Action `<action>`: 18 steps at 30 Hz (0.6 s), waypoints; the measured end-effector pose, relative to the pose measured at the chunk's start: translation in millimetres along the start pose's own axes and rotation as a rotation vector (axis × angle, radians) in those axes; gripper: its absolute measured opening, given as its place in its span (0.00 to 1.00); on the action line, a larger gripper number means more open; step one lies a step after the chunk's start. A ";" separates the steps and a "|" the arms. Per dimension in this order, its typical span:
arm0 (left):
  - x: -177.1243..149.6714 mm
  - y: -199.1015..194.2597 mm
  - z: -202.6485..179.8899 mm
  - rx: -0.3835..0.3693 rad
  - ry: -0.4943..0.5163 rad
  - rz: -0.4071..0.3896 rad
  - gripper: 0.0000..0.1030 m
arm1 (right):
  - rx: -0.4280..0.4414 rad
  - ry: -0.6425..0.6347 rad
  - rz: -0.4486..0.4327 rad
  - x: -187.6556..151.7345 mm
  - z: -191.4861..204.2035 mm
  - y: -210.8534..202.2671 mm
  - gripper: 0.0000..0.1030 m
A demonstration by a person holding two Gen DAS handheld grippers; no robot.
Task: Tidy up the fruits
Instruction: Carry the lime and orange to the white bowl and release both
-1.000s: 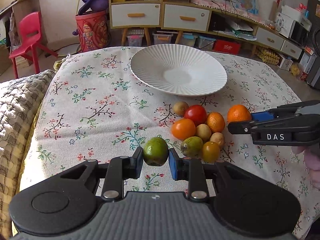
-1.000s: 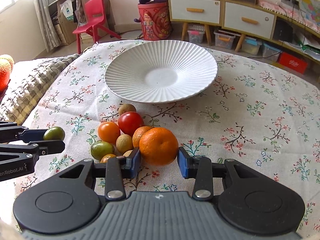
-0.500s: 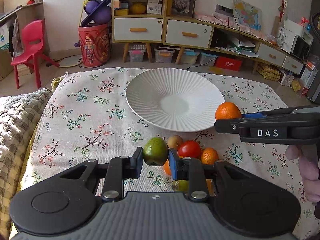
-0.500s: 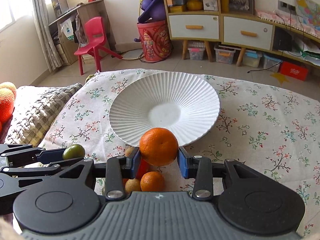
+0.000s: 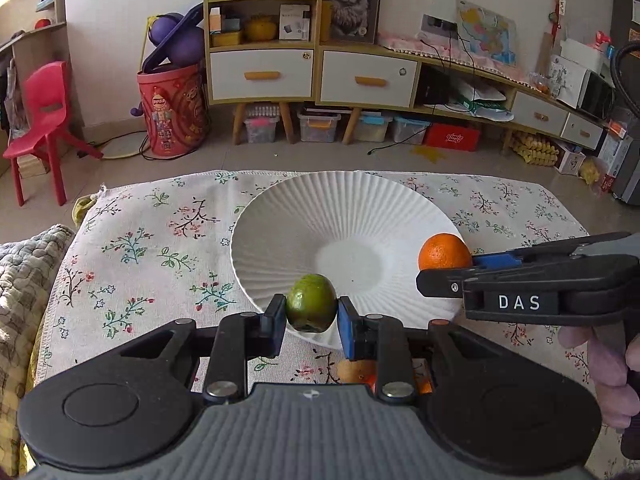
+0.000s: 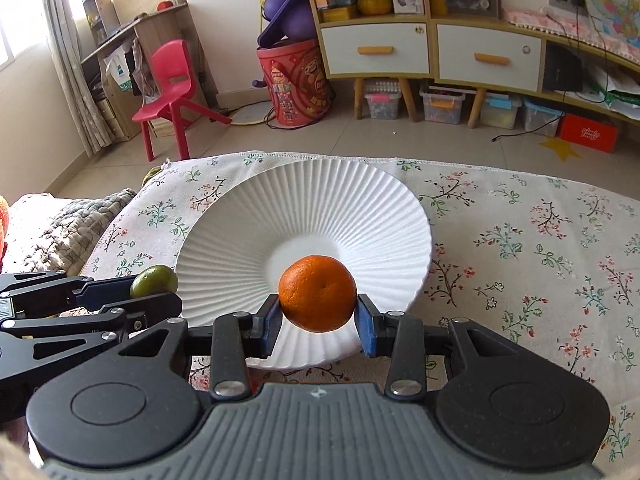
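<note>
Orange [image 6: 317, 298] between right jaws

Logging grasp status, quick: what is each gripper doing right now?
Left gripper: closed on the green fruit.
Right gripper: closed on the orange, over the white plate.

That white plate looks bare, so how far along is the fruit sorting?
Nothing is done yet: the white ribbed plate holds no fruit. In hand: the left gripper grips a green fruit over the plate's near rim, and the right gripper holds an orange above the plate. Left: setting both down, then fetching the fruits glimpsed on the floral tablecloth under the left gripper.
</note>
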State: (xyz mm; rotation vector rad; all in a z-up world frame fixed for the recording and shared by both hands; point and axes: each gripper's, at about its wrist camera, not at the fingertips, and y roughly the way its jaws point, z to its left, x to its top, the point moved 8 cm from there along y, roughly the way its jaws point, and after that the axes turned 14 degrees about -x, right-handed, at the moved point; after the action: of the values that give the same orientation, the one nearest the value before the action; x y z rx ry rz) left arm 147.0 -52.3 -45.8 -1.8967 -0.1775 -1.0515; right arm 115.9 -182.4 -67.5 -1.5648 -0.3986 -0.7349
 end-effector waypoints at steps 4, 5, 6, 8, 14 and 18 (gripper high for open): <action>1.4 12.4 1.6 -0.002 -0.001 0.002 0.07 | -0.006 0.006 0.006 0.5 -3.4 6.3 0.35; 2.3 14.4 1.9 -0.001 0.000 0.002 0.07 | -0.007 0.009 0.010 0.2 -3.9 7.5 0.35; 2.9 16.3 2.4 -0.002 -0.001 0.004 0.07 | -0.008 0.010 0.013 0.2 -4.0 8.7 0.35; 4.2 19.3 3.3 0.000 -0.003 0.007 0.07 | -0.010 0.012 0.012 0.5 -5.5 9.5 0.35; 4.3 25.7 6.4 0.004 0.004 0.017 0.07 | -0.003 0.011 0.007 0.6 -6.6 8.1 0.35; 3.6 27.4 7.4 0.007 -0.003 0.022 0.07 | -0.001 0.003 0.007 2.0 -6.5 9.1 0.35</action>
State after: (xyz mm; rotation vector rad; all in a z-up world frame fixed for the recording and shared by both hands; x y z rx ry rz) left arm 167.6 -62.9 -62.6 -1.8904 -0.1622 -1.0320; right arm 121.7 -190.3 -73.1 -1.5654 -0.3904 -0.7328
